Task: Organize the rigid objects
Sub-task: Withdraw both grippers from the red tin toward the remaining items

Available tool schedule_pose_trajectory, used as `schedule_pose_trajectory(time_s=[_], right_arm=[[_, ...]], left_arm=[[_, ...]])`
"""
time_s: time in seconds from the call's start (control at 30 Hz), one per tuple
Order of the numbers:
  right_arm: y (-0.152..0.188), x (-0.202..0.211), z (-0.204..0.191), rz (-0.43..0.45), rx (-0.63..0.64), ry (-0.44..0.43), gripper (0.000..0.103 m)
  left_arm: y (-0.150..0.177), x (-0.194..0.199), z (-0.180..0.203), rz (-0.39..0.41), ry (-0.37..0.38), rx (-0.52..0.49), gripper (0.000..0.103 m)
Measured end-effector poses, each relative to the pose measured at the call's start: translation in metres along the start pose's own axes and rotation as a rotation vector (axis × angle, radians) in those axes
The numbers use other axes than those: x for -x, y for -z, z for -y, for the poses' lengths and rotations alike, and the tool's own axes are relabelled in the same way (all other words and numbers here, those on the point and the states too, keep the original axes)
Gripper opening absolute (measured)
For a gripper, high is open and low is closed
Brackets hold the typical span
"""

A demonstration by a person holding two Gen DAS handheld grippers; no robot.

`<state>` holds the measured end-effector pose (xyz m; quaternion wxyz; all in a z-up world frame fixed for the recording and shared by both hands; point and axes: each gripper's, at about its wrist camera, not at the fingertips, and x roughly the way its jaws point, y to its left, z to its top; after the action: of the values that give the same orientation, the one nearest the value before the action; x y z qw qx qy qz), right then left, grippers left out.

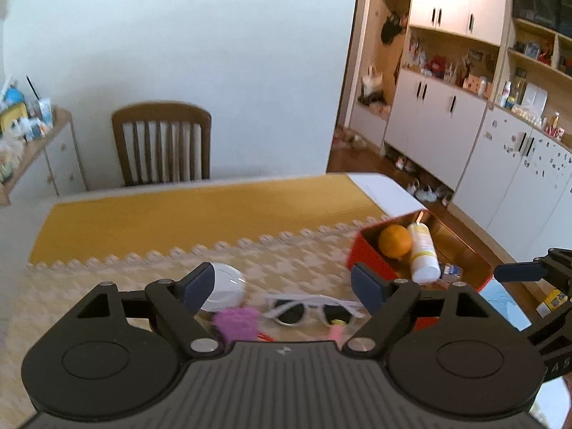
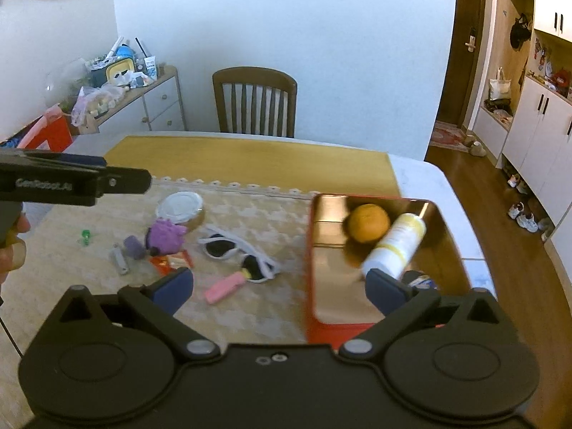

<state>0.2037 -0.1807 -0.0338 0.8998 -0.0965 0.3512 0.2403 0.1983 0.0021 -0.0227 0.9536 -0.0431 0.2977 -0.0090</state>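
My desk (image 2: 250, 157) wears a yellow cloth; a wooden chair (image 2: 254, 100) stands at twelve o'clock. Both my left hand-held gripper (image 1: 282, 287) and right hand-held gripper (image 2: 279, 291) gape empty. The orange (image 2: 368, 223) and bottle (image 2: 395, 245) lie in the red tin (image 2: 312, 250); sunglasses (image 2: 239, 255) lie at its nine o'clock.

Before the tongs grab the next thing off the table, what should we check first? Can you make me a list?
1. Left tongs open and empty: ok.
2. Right tongs open and empty: ok.
3. Room left in the red box beside the orange and white bottle: ok, the near half is bare.
4. Sunglasses lying free to grab: ok, though the pink piece lies right at one end; touching or not, cannot tell.
5. Purple toy clear of clutter: not ok, small bits crowd it.
6. Picture sharp enough to aim: not ok, the left view is blurred.
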Motion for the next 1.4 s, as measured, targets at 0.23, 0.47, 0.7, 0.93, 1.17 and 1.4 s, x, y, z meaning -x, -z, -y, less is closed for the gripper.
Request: schedule_pose_trajectory(time_s=[0.23, 0.47, 0.7, 0.93, 1.17, 1.4], right_arm=[[0.002, -0.013, -0.032, -0.018, -0.024, 0.027, 0.103], [0.003, -0.038, -0.049, -0.053, -0.084, 0.070, 0.103], [0.003, -0.065, -0.058, -0.097, -0.129, 0.118, 0.103], [0.005, -0.091, -0.060, -0.147, -0.137, 0.143, 0.102], [0.006, -0.117, -0.059, -0.189, -0.142, 0.159, 0.097], [0.009, -0.138, -0.054, -0.229, -0.170, 0.173, 0.085]], left_arm=[[0.020, 0.015, -0.041, 0.035, -0.023, -0.020, 0.095], [0.043, 0.016, -0.075, 0.015, -0.026, -0.031, 0.095], [0.066, 0.008, -0.091, -0.012, -0.003, -0.057, 0.095], [0.087, -0.013, -0.089, -0.061, 0.027, -0.145, 0.095], [0.101, -0.041, -0.094, -0.112, 0.035, -0.165, 0.095], [0.109, -0.061, -0.096, -0.136, 0.027, -0.184, 0.095]])
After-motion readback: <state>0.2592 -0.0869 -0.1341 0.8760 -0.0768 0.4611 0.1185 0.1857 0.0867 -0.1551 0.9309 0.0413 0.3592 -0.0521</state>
